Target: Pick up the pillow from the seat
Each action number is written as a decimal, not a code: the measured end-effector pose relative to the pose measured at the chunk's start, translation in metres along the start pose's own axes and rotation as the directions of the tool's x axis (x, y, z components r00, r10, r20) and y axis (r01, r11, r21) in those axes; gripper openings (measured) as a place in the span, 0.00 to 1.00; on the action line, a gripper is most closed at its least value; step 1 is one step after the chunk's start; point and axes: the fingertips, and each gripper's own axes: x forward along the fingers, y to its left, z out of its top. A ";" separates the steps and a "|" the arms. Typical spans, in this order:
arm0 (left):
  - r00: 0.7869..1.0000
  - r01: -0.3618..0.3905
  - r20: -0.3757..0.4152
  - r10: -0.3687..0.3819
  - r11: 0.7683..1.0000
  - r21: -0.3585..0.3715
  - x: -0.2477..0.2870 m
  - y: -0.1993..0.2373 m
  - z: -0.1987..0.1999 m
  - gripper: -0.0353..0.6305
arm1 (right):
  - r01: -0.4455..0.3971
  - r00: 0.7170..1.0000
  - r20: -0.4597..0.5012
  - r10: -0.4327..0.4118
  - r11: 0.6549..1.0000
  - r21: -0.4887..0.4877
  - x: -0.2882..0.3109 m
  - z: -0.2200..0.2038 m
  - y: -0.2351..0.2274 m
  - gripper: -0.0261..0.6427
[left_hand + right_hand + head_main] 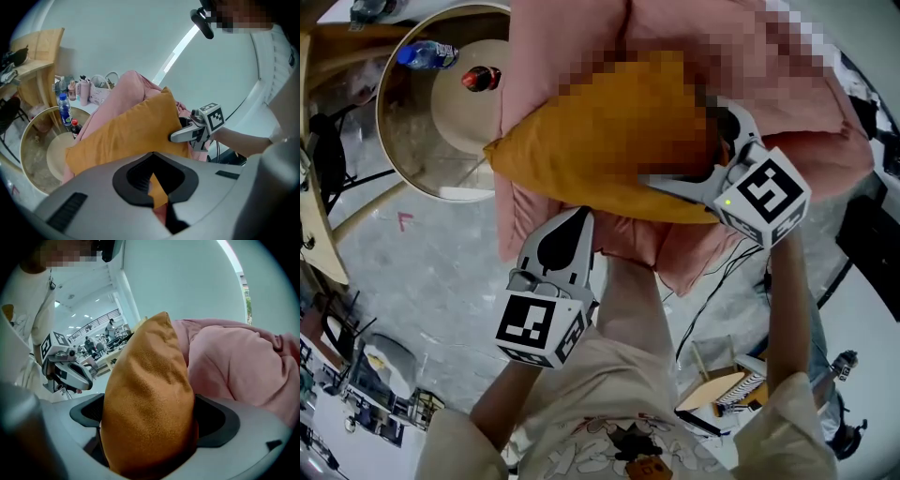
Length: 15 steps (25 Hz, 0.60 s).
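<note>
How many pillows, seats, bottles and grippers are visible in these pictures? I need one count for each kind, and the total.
orange pillow: 1
pink seat: 1
bottles: 2
grippers: 2, left gripper and right gripper
Total: 6

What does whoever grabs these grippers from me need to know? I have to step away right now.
Right gripper: shut on one end of the orange pillow, which fills its grip.
Left gripper: shut on a thin corner at the pillow's lower edge.
Pillow: held between both grippers against the pink seat. I cannot tell whether it touches the seat.
Done: both grasps made.
Left: lift the pillow clear of the seat. The left pinch looks slight, so probably raise it gently.
</note>
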 end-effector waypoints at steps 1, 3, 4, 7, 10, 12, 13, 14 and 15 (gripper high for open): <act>1.000 -0.001 -0.001 0.001 1.000 0.000 0.001 0.001 -0.001 0.06 | -0.011 1.000 -0.007 0.011 1.000 -0.005 0.002 0.000 -0.001 0.91; 1.000 0.005 -0.003 -0.005 1.000 0.000 0.003 0.000 -0.002 0.06 | -0.040 0.999 -0.013 0.040 0.999 -0.006 0.006 0.000 -0.001 0.91; 1.000 0.007 -0.003 -0.007 1.000 0.000 0.005 -0.001 -0.002 0.06 | -0.055 0.998 -0.013 0.054 0.999 -0.004 0.007 0.000 -0.001 0.91; 1.000 0.007 -0.003 -0.007 1.000 -0.004 0.008 -0.003 -0.003 0.06 | -0.081 0.997 -0.010 0.081 0.997 0.007 0.010 -0.002 -0.001 0.91; 1.000 0.001 -0.003 -0.001 1.000 0.002 0.010 0.002 -0.005 0.06 | -0.082 0.996 -0.021 0.082 0.996 0.018 0.021 -0.005 -0.001 0.91; 1.000 -0.001 -0.005 0.001 1.000 0.004 0.011 0.004 -0.007 0.06 | -0.073 0.997 -0.032 0.074 0.997 0.021 0.028 -0.006 -0.002 0.91; 1.000 -0.001 -0.005 0.001 1.000 0.004 0.011 0.005 -0.007 0.06 | -0.073 0.997 -0.037 0.073 0.997 0.019 0.031 -0.007 -0.002 0.91; 1.000 -0.001 -0.004 0.002 1.000 0.004 0.011 0.004 -0.007 0.06 | -0.075 0.996 -0.043 0.076 0.997 0.014 0.034 -0.008 0.000 0.91; 1.000 -0.002 -0.003 0.002 1.000 0.005 0.012 0.004 -0.007 0.06 | -0.078 0.996 -0.048 0.078 0.997 0.010 0.036 -0.008 0.002 0.91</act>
